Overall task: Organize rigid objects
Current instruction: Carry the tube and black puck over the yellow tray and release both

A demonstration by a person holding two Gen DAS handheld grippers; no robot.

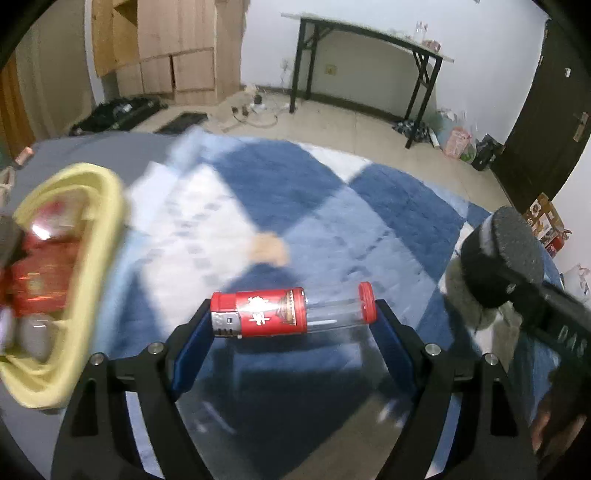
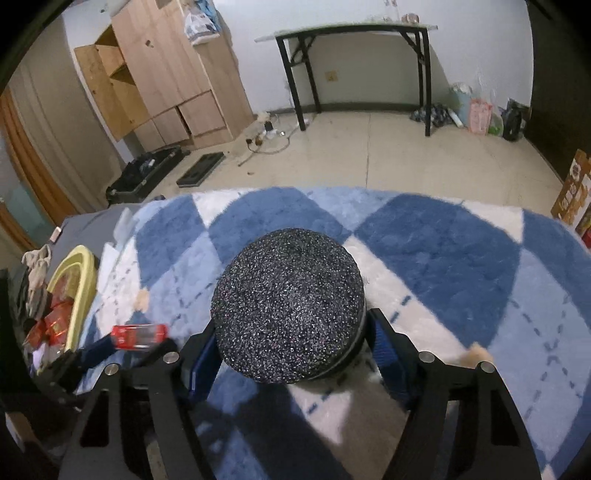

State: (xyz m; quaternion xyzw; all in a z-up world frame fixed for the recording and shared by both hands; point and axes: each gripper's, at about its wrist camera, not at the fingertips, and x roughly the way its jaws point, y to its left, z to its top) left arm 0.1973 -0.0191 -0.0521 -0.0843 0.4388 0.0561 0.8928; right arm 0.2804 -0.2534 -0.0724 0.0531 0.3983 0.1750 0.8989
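Note:
My left gripper (image 1: 293, 314) is shut on a red and clear lighter (image 1: 291, 313), held crosswise by its two ends above a blue and white blanket (image 1: 314, 206). In the right wrist view the same lighter (image 2: 138, 336) shows at the lower left, blurred. My right gripper (image 2: 291, 343) is shut on a round black speckled jar (image 2: 290, 306), whose top fills the space between the fingers. From the left wrist view that jar (image 1: 502, 254) appears at the right edge. A yellow basket (image 1: 92, 266) holding red packets lies at the left; the same basket (image 2: 79, 284) shows in the right wrist view too.
The blanket covers a bed with grey sheet (image 1: 92, 151) at its left. Beyond it are tiled floor (image 2: 388, 155), a wooden cabinet (image 2: 173, 74), a black-legged table (image 2: 354, 33), a dark case (image 2: 147, 173) on the floor and bags by the wall.

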